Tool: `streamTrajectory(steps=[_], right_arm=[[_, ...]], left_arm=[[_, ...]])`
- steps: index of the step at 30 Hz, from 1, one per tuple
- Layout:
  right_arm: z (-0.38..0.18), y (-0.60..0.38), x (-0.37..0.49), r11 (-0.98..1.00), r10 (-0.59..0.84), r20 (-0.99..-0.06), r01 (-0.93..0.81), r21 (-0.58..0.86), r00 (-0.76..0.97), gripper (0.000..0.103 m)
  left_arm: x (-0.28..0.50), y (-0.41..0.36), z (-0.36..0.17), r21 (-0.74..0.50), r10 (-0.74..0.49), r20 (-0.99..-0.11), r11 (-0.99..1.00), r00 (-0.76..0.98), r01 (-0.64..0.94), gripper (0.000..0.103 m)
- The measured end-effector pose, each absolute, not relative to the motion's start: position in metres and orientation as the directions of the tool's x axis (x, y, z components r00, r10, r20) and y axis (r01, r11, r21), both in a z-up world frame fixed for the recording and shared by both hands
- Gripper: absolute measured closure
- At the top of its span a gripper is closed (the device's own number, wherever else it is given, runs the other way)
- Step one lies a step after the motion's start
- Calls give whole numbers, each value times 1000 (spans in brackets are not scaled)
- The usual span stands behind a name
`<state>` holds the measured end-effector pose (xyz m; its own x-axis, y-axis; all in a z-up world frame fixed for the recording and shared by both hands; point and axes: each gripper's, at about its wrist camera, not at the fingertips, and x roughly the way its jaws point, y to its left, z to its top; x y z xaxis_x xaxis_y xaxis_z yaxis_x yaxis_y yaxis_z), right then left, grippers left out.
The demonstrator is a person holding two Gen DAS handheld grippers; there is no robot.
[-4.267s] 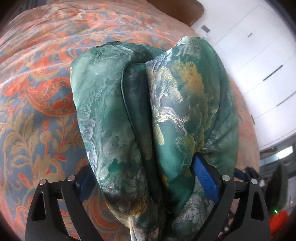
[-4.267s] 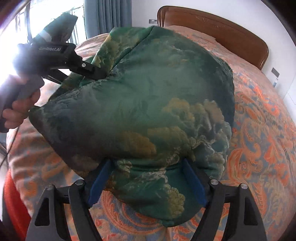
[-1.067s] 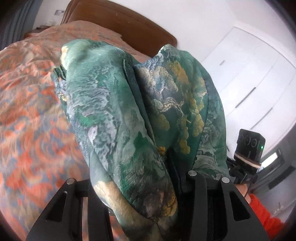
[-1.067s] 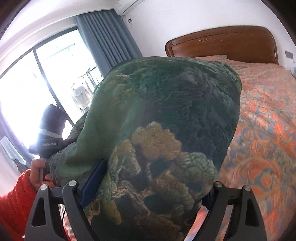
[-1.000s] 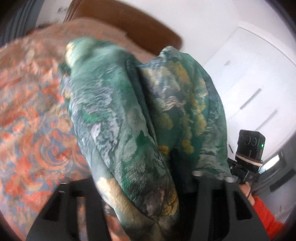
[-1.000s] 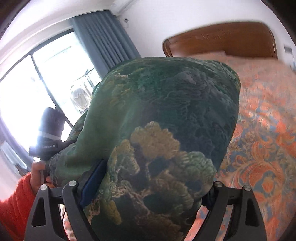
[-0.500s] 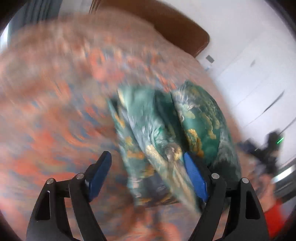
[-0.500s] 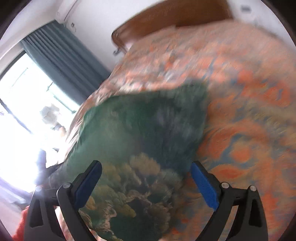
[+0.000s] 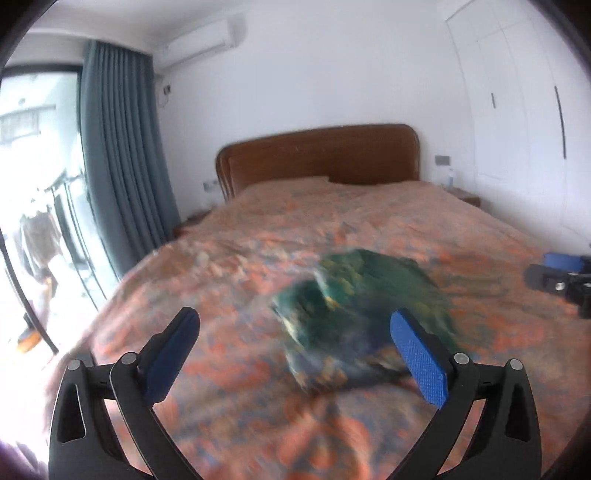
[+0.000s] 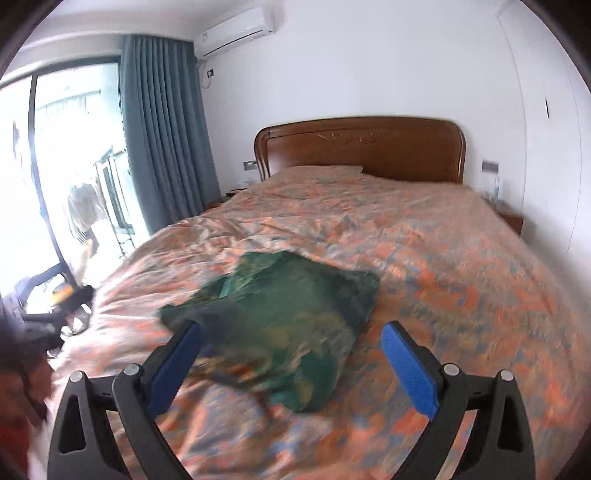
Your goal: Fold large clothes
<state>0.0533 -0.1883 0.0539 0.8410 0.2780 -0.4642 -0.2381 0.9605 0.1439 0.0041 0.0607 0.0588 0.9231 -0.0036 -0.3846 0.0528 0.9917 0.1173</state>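
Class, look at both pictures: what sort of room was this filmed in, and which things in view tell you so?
A bedroom, most likely in a home: a large bed with a wooden headboard, a wall air conditioner, and a long blue curtain beside a big window.

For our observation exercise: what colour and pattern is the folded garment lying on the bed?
Dark green with mottled gold patches; the folded garment shows best in the right wrist view.

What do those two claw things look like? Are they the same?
Yes, they look like twins. The left gripper and the right gripper each have two black plastic arms with cut-out holes and round silver screws, spreading out in a V. The tips carry bright blue bumpy pads. A bit of red sleeve shows at the edge of the right view. No cables or writing can be seen.
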Motion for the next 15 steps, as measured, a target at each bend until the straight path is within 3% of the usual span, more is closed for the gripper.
streamTrajectory(steps=[3, 11, 15], right_arm=[[54, -183, 17, 964, 261, -462, -203, 171, 848, 3], [42, -153, -63, 991, 123, -413, -130, 11, 903, 0], [32, -147, -84, 990, 135, -445, -133, 36, 885, 0]], left_arm=[[-28, 50, 54, 118, 13, -401, 992, 916, 38, 0], [-63, 45, 37, 75, 11, -458, 997, 889, 27, 0], [-71, 48, 27, 32, -1, -481, 999, 877, 19, 0]])
